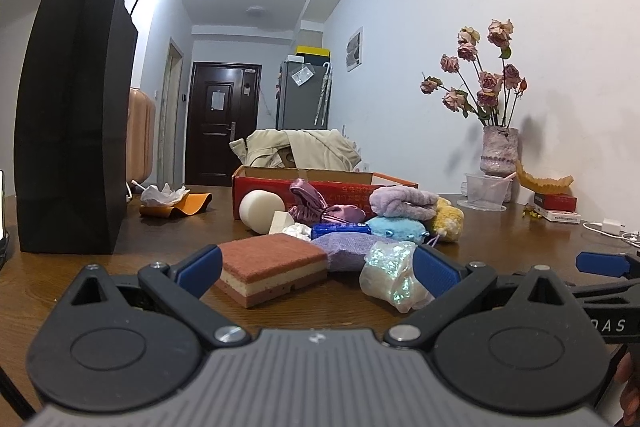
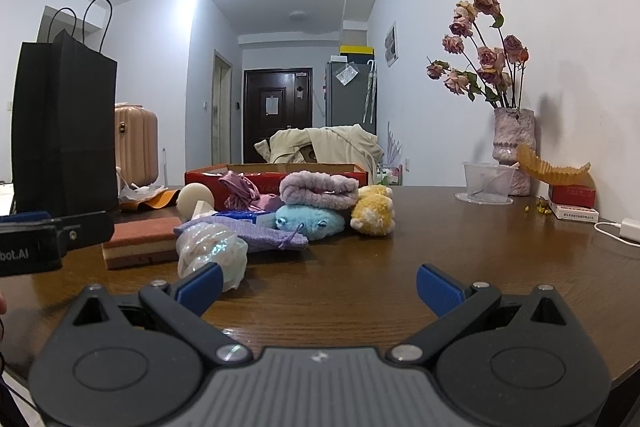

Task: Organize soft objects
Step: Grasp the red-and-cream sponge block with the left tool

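Note:
A heap of soft things lies on the brown table: a layered brown sponge [image 1: 272, 267], an iridescent plastic bag [image 1: 394, 271], a purple pouch [image 1: 348, 247], a light blue plush [image 1: 396, 228], a yellow plush [image 1: 448, 219], a lilac towel [image 1: 402, 203], satin scrunchies [image 1: 316, 207] and a cream foam roll [image 1: 260, 209]. Behind them stands a red cardboard box [image 1: 312, 183]. My left gripper [image 1: 316, 271] is open just short of the sponge and bag. My right gripper [image 2: 318, 287] is open over bare table, right of the bag [image 2: 212, 255]; the blue plush [image 2: 310, 221] lies beyond.
A tall black paper bag [image 1: 74, 115] stands at the left. A vase of dried roses [image 1: 500, 147], a clear plastic cup [image 1: 484, 189], small boxes [image 1: 556, 207] and a white charger [image 1: 612, 227] sit at the right by the wall. A beige jacket [image 1: 304, 145] drapes a chair behind.

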`<move>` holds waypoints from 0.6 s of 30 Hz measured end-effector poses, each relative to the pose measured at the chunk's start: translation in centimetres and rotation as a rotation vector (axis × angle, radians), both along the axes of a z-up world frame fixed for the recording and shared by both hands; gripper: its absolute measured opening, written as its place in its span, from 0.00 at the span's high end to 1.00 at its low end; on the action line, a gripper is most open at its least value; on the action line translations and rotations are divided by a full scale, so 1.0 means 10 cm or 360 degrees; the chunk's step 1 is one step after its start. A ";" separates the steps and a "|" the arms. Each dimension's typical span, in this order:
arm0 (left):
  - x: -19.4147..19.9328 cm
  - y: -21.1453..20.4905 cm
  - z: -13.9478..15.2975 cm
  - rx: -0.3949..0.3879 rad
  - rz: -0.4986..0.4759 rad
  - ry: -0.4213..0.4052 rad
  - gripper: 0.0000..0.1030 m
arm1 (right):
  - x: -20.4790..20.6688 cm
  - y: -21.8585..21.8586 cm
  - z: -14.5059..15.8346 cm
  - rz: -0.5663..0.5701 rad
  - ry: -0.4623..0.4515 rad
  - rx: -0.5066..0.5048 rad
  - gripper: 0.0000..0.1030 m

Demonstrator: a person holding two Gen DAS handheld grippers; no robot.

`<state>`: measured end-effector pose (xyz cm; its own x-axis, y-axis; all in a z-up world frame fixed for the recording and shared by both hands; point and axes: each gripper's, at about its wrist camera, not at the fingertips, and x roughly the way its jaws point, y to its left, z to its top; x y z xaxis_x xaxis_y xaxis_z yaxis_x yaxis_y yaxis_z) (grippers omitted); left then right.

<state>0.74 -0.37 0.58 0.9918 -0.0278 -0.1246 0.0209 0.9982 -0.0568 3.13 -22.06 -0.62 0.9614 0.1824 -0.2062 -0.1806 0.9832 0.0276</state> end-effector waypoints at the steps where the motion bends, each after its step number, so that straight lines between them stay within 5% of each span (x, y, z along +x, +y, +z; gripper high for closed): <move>1: 0.01 0.01 0.03 -0.0003 -0.0004 0.0004 0.00 | 0.01 -0.01 0.02 0.0011 0.0007 0.0010 0.00; 8: 0.38 0.15 0.34 0.0016 0.0069 0.0197 0.00 | 0.36 -0.01 0.44 0.0103 0.0161 0.0118 0.04; 12: 0.71 0.33 0.42 -0.0090 0.0102 0.0405 0.03 | 0.71 0.05 0.64 0.0248 0.0293 0.0212 0.28; 18: 1.13 0.68 0.30 -0.0340 0.0123 0.0698 0.44 | 1.43 0.49 0.78 0.0564 0.0544 0.0205 0.54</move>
<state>12.07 6.44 3.58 0.8474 -0.0269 -0.5303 -0.1243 0.9609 -0.2474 17.45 -17.13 7.17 0.7173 0.5297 -0.4526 -0.4618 0.8479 0.2606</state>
